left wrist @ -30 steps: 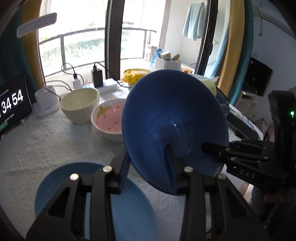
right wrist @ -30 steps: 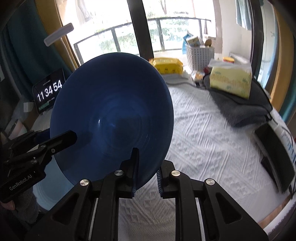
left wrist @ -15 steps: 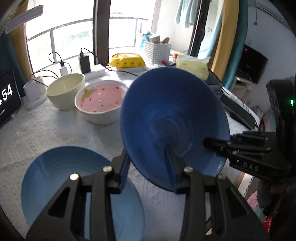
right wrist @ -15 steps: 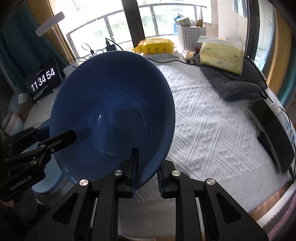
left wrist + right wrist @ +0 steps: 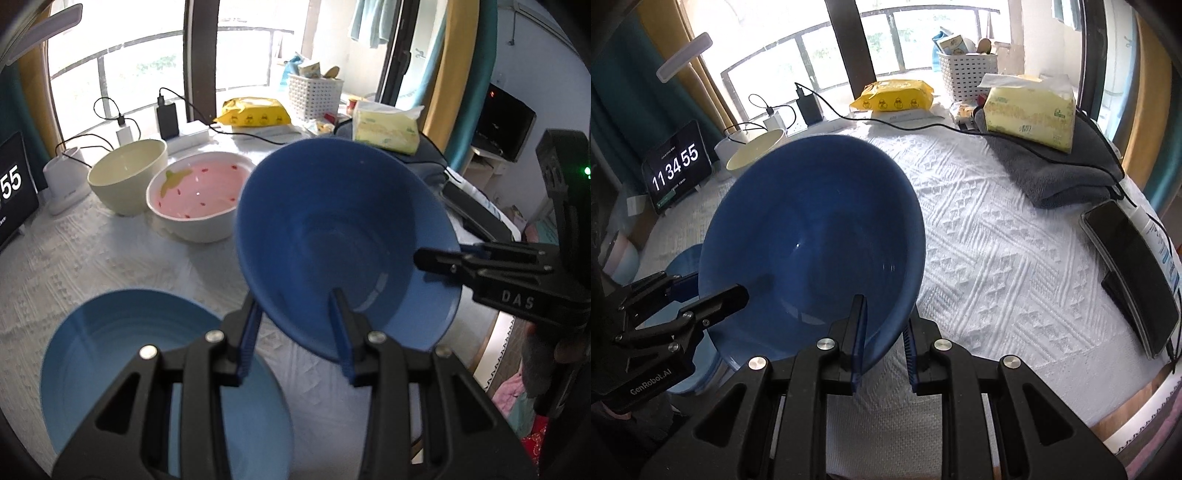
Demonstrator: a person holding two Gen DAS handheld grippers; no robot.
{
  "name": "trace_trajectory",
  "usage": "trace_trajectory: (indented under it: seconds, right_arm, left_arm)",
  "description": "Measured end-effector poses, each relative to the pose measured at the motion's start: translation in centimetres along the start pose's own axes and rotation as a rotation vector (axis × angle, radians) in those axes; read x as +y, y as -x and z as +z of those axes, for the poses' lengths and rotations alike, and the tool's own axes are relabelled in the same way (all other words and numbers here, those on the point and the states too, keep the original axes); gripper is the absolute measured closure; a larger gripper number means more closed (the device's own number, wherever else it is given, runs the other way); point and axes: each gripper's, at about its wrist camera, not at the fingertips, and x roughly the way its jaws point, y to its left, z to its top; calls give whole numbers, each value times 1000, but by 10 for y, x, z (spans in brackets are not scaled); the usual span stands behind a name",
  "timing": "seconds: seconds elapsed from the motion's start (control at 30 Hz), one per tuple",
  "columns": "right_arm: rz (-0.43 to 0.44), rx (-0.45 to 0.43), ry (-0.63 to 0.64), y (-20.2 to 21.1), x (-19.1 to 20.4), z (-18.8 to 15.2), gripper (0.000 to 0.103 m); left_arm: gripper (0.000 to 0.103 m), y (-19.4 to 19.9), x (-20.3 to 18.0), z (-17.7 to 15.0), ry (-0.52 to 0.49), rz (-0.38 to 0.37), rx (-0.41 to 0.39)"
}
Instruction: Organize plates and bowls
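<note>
A dark blue bowl (image 5: 343,236) is held in the air above the table, tilted, by both grippers. My left gripper (image 5: 295,317) is shut on its near rim, one finger inside and one outside. My right gripper (image 5: 882,317) is shut on the opposite rim of the same bowl (image 5: 816,240). A light blue plate (image 5: 155,373) lies on the white tablecloth below and left of the bowl. A pink-lined bowl (image 5: 195,192) and a cream bowl (image 5: 125,170) stand side by side at the back left.
A clock display (image 5: 677,170), chargers and cables (image 5: 166,118) line the window edge. A yellow packet (image 5: 255,114), white basket (image 5: 314,96), tissue pack (image 5: 1030,107) on a grey towel (image 5: 1060,166), and a phone (image 5: 1134,273) sit at the right.
The blue bowl, still held by both grippers, has tipped flatter and sunk toward the table. The light blue plate shows more in the left wrist view.
</note>
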Motion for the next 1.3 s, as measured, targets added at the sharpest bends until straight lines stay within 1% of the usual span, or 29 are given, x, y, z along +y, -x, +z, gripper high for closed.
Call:
trace_trajectory:
  seconds: [0.47,0.6,0.67,0.73,0.93,1.03,1.07,1.13,1.3]
  right_arm:
    - [-23,-45,-5,20,-2,6,83]
    - [-22,-30,-6,17,0,5,82]
    - [-24,-20,0,14,2,5,80]
    - [-27,-22,1,13,2,4,69]
    - [-48,-43,-23,19,-5,6,67]
    - [-55,-55,-31,25,-7,7,67]
    - [-58,-60,-33,27,-8,8,67]
    - [-61,-70,-34,30,-8,11,67]
    - [-69,-95,-19,38,-6,21,67]
  left_arm:
    - [64,7,-3,5,-13,-16,-10]
    - [64,7,0,5,-6,-10,-7]
    - [64,8,2,4,-3,-3,-8]
    - [64,9,3,4,0,-2,-9]
    - [64,9,3,3,3,9,4]
    - [62,15,6,7,1,40,-20]
    - [60,17,8,8,4,44,-28]
    - [58,22,13,12,14,46,-42]
    - [56,33,27,18,45,56,-72]
